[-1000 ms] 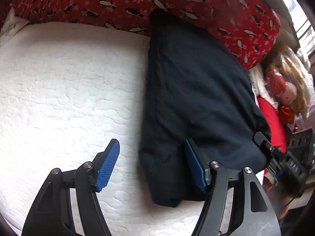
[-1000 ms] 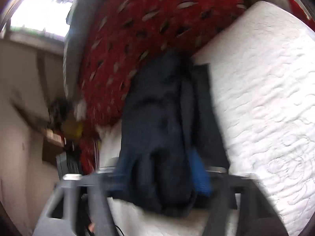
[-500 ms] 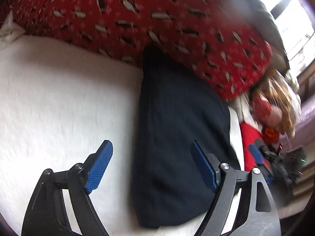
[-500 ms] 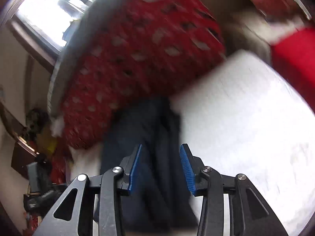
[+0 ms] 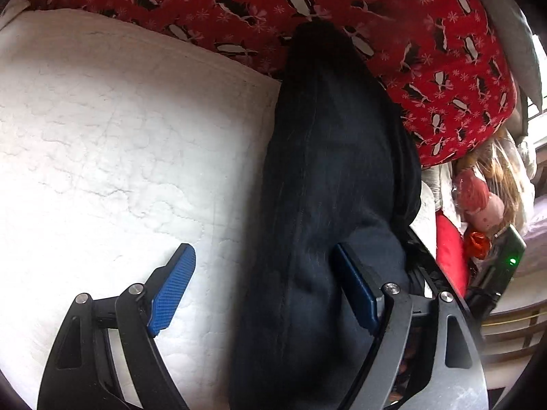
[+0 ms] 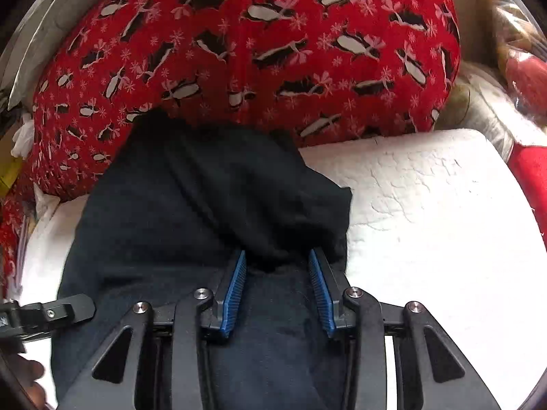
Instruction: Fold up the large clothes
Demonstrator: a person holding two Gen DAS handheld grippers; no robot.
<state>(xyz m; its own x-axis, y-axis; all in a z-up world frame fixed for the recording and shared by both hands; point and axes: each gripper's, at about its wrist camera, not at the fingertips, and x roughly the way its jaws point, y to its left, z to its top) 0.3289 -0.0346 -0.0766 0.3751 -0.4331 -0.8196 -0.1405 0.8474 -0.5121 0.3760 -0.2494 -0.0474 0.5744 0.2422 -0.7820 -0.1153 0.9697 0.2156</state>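
Mattress (image 5: 102,136) on the left is bare white, and the dark garment (image 5: 328,177) lies folded long along its right side, far end tucked against the red penguin blanket (image 5: 342,7). Left gripper (image 5: 263,287) is wide open, only its right pad brushing the cloth, nothing held. Right gripper (image 6: 277,290) is half open and has just been closing a bit, straddling a bunched ridge of the garment (image 6: 205,212), not clearly pinching it. Risk imo: it grabs just the top layer, so the fold peels apart or drags, or the whole thing slides off the near edge.
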